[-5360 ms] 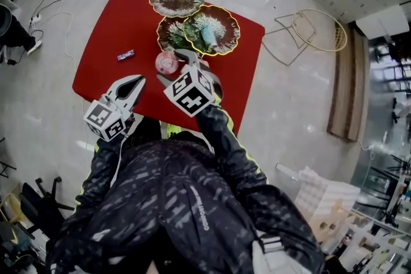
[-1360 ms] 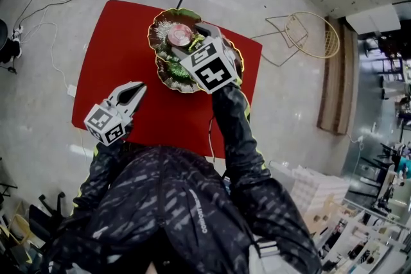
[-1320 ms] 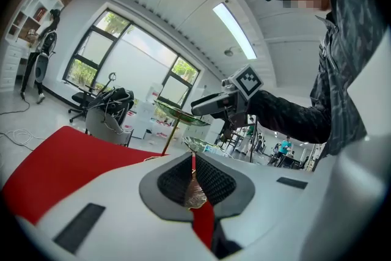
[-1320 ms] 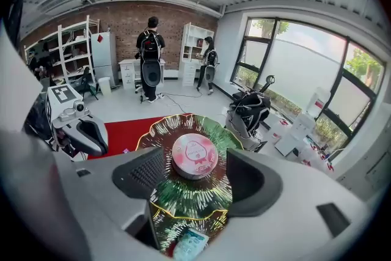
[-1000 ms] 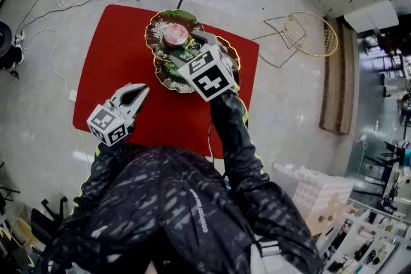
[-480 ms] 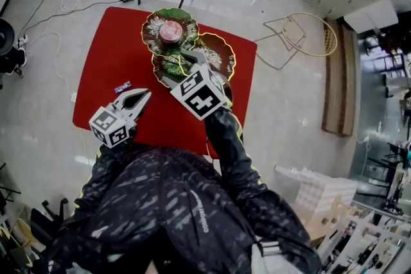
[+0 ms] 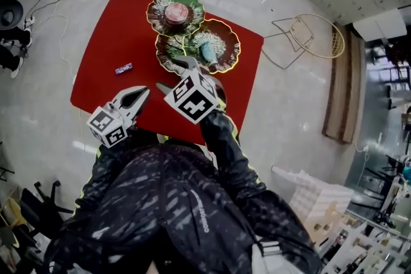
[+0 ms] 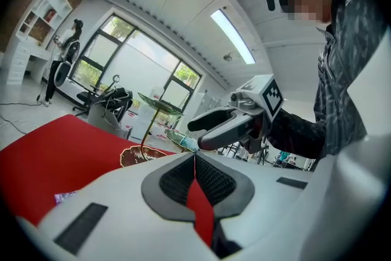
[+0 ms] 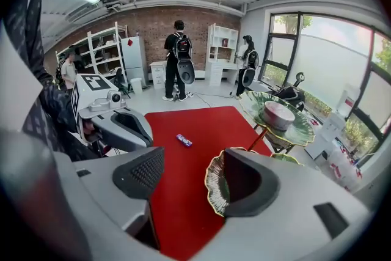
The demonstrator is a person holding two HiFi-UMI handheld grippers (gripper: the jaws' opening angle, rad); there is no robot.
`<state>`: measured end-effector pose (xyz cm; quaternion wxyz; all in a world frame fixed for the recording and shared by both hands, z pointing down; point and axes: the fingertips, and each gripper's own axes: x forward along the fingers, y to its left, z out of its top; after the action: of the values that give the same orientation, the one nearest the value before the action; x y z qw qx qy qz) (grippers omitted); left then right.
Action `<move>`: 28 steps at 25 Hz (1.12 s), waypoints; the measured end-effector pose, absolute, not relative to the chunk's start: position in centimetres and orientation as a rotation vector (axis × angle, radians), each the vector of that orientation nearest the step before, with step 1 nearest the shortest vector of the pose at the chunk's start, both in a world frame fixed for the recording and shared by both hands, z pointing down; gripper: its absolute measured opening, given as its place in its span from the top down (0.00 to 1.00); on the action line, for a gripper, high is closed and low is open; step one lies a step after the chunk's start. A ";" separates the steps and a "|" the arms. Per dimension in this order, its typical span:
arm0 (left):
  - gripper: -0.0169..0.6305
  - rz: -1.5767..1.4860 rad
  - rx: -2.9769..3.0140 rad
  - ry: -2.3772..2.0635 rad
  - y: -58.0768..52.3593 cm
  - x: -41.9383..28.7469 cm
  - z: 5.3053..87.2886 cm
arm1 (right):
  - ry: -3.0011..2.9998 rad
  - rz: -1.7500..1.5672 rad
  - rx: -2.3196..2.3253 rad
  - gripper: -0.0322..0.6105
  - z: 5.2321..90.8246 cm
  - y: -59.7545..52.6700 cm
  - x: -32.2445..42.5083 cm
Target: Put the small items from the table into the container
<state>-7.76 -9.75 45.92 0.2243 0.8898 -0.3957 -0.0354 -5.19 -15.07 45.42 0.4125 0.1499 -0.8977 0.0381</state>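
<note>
Head view: the red surface (image 7: 109, 29) carries a tiered stand of leaf-shaped dishes (image 7: 156, 17) at its far edge, with a round pink tin (image 7: 175, 11) on the top dish and a teal item (image 7: 209, 51) on the lower right one; one small wrapped candy (image 7: 123, 68) lies loose on the left part of the surface, well apart from the stand, its long axis running roughly left to right; the left tool (image 7: 136, 94) hovers at the near edge with the candy far and slightly left of its tip, and the right tool (image 7: 174, 74) hangs near the stand's near dish, farther from the candy; the left is judged the nearer for the pick. Left gripper view: its jaws meet at the tips, clenched on nothing, with red surface showing through the slit behind them, so they likely need to part before a grasp. Right gripper view: its jaws stand wide apart and empty; the candy (image 9: 184, 140) lies far and left of them, angled across the line of the jaws; the tin sits on the top dish at far right.
</note>
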 end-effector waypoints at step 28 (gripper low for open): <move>0.96 -0.034 2.243 -1.447 -5.5 -19.7 51.7 | -2.253 -0.010 0.051 0.46 57.4 -12.1 -16.3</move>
<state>-19.66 -5.50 51.70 0.2337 0.8171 -0.5269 -0.0123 -16.28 -12.09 57.36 0.4297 0.0203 -0.9027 -0.0042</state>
